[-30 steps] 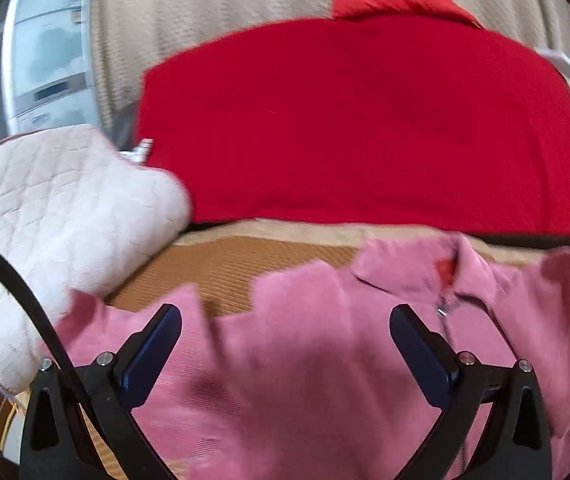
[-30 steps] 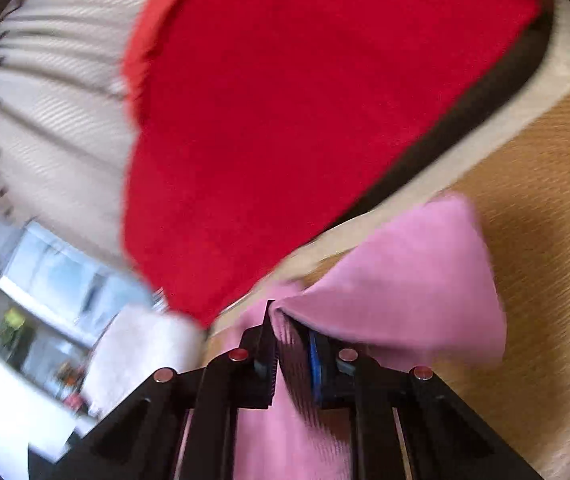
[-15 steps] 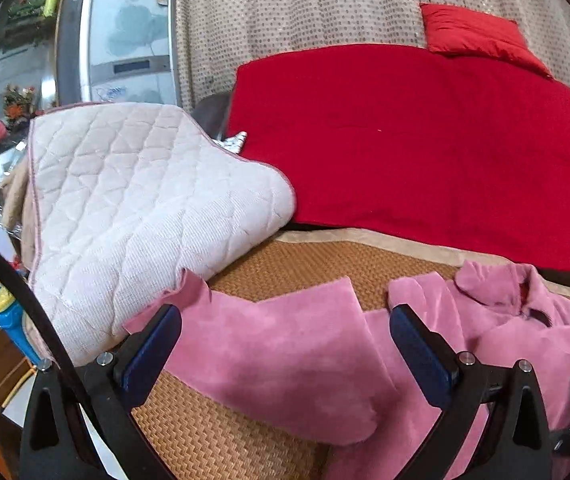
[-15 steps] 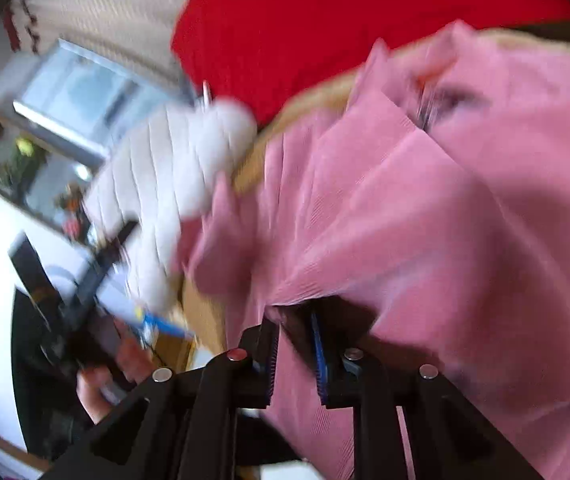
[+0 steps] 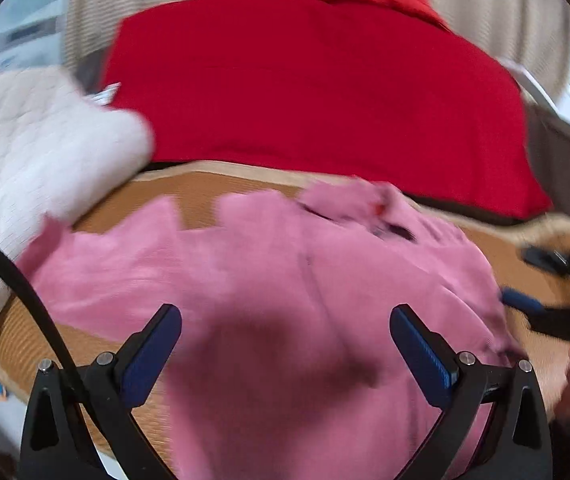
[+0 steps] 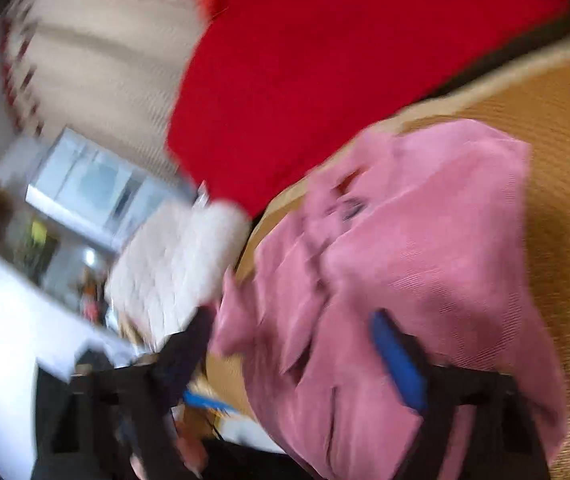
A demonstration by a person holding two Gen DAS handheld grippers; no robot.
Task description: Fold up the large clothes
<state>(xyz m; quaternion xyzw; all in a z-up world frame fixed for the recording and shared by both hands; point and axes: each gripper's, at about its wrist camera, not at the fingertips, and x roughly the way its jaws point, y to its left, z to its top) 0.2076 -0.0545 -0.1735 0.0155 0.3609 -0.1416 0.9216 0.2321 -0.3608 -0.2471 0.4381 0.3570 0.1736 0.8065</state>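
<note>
On woven tan mat (image 5: 213, 196), pink garment (image 5: 285, 264) lies bunched, collar toward 12 o'clock, near red blanket (image 5: 317, 88). Left gripper (image 5: 285, 344) hovers above it, fingers spread wide, nothing between. Right gripper (image 6: 285, 344) spread too, blue pad at 4 o'clock over pink fabric; heavy blur. White quilted pad (image 5: 33, 152) at 9 o'clock. No containers visible.

A woven tan mat (image 5: 221, 192) carried everything. Directly ahead of the left gripper (image 5: 285, 344), a pink garment (image 5: 285, 272) lay rumpled on it. A white quilted pad (image 5: 33, 152) rested at the gripper's left, a red blanket (image 5: 317, 92) beyond.
</note>
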